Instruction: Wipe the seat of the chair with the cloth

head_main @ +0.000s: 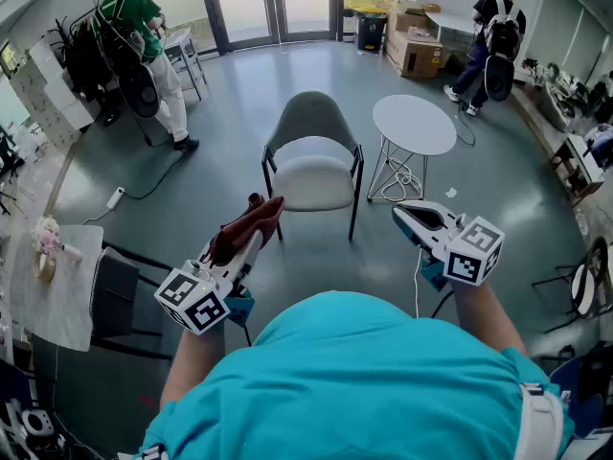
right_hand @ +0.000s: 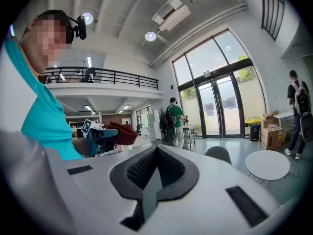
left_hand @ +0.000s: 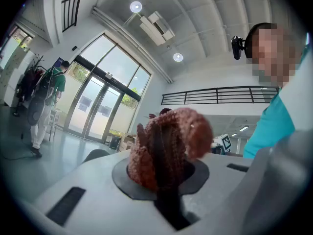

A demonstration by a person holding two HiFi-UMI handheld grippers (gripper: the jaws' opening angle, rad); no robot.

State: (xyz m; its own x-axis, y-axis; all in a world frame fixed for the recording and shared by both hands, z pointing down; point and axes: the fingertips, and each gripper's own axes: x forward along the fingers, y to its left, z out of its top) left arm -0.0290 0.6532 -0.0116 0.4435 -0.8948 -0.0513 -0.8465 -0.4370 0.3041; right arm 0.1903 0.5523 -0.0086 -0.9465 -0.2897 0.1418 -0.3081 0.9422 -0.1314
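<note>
Before the chair (head_main: pixel 312 156), left hand-held gripper (head_main: pixel 271 210) tilted upward, clamping the cloth (head_main: pixel 239 230) (dark red), right hand-held gripper (head_main: pixel 399 212) forward, closed, empty.

A round white bench (head_main: pixel 414 125) on wire legs stands at about 1 o'clock, with cardboard boxes (head_main: pixel 414 51) beyond it, to the right of the glass doors (head_main: pixel 278 3) at 12. A person in green (head_main: pixel 144 27) stands at 11 o'clock, and a person in black (head_main: pixel 493 27) wearing a backpack stands at 2. At 9 o'clock a pale bench (head_main: pixel 57 300) carries a small doll (head_main: pixel 46 241).
</note>
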